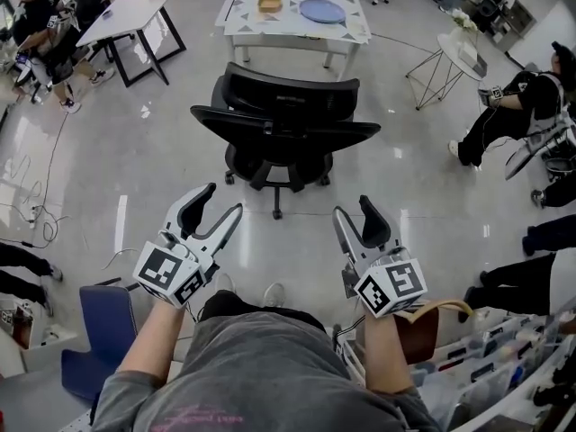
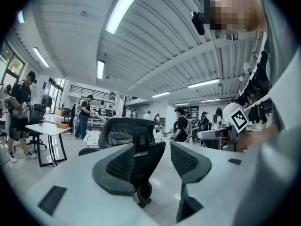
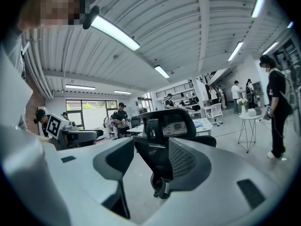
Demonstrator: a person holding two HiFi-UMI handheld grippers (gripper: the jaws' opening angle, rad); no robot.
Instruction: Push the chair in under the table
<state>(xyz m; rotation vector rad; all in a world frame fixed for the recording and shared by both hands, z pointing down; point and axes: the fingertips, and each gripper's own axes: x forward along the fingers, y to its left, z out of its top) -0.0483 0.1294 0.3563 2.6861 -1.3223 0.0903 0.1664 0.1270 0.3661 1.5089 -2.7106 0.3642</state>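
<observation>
**Chair** (image 1: pixel 283 133): black, mesh back, on castors. It stands on the glossy grey floor (image 1: pixel 126 169) with its backrest toward the person. It is short of the white worktop (image 1: pixel 241 16) beyond it and not under it.

**Worktop:** carries a yellow dish (image 1: pixel 269 3) and a blue plate (image 1: pixel 322 10).

**Left gripper** (image 1: pixel 225 198): jaws spread with nothing between them, aimed at the chair back, near it but apart.

**Right gripper** (image 1: pixel 351 207): likewise spread and empty, beside the left.

**Seated person** (image 1: pixel 517 106): at the room's right edge.
</observation>
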